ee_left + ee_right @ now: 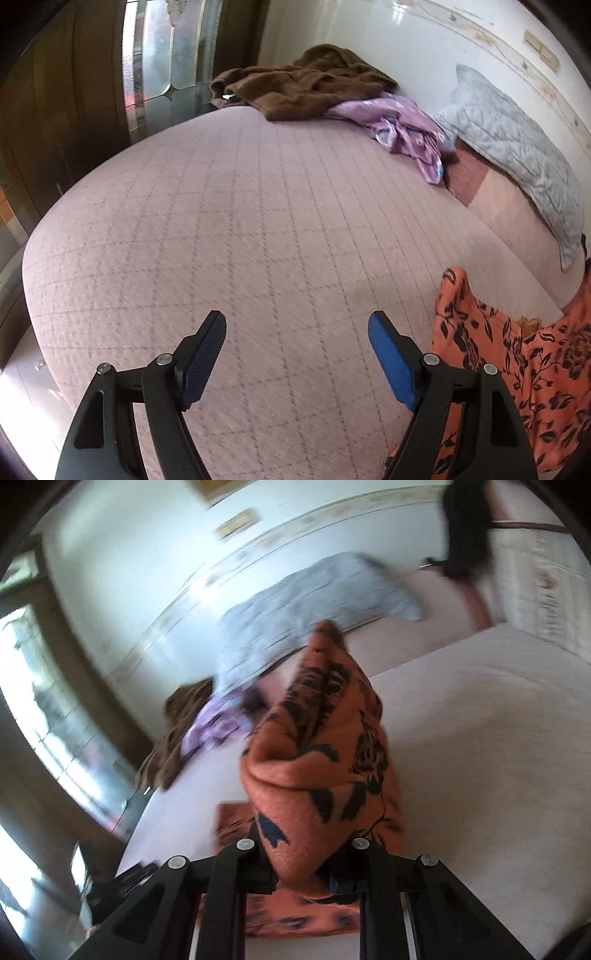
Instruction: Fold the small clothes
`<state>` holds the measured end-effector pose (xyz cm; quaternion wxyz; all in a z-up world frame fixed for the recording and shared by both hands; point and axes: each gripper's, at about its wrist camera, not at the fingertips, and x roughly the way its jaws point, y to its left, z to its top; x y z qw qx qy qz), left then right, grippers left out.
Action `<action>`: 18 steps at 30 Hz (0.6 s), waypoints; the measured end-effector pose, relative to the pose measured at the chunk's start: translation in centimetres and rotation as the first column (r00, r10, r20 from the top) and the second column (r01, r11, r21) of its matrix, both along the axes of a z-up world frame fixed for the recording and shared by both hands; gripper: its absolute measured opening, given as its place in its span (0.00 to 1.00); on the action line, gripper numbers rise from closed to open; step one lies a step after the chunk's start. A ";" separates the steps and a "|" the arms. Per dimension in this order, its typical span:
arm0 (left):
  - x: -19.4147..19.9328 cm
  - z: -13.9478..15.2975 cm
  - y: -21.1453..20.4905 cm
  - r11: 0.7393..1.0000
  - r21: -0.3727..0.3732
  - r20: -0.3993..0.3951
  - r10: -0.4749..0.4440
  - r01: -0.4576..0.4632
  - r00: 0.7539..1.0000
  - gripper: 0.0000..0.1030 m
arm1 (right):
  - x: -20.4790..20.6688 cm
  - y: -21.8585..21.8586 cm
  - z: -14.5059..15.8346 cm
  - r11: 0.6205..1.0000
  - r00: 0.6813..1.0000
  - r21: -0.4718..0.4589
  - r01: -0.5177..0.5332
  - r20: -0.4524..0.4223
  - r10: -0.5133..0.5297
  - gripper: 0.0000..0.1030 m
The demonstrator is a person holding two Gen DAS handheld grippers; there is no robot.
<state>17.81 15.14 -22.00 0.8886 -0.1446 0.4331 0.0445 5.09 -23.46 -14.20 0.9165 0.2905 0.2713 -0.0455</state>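
An orange garment with a dark floral print (524, 362) lies at the right of the pink quilted bed (236, 229). My left gripper (297, 354) is open and empty, hovering over bare bedspread just left of that garment. My right gripper (301, 871) is shut on the orange floral garment (321, 760), which bunches up over the jaws and hides the blue pads; the view is blurred. More of the garment hangs below the gripper.
A brown garment (306, 85) and a purple patterned garment (402, 129) lie heaped at the far edge of the bed. A grey quilted pillow (517, 155) rests against the white wall (369, 40). A dark wooden door with glass (166, 55) stands at the left.
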 end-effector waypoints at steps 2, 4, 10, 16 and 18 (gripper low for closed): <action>0.0 0.1 0.8 1.000 -0.008 0.005 0.018 -0.018 1.000 0.78 | 1.5 3.5 -0.3 0.997 0.996 0.010 -0.080 -0.026 0.081 0.19; 0.2 0.0 1.5 0.999 -0.016 0.003 0.032 -0.031 0.999 0.78 | 3.2 6.8 -1.6 0.989 0.987 0.027 -0.147 -0.066 0.149 0.19; 0.4 -0.7 3.1 0.999 -0.003 -0.007 0.047 -0.047 0.999 0.78 | 7.6 13.5 -9.6 0.934 0.906 0.198 -0.299 -0.248 0.343 0.56; -0.1 0.1 2.4 0.997 -0.070 0.050 -0.035 0.039 0.998 0.78 | 5.4 13.5 -8.1 0.820 0.835 0.249 -0.515 -0.074 0.546 0.86; -0.7 1.0 0.8 0.990 -0.084 0.107 -0.106 0.115 0.989 0.78 | 3.8 11.2 -7.7 0.796 0.827 0.290 -0.531 -0.027 0.561 0.84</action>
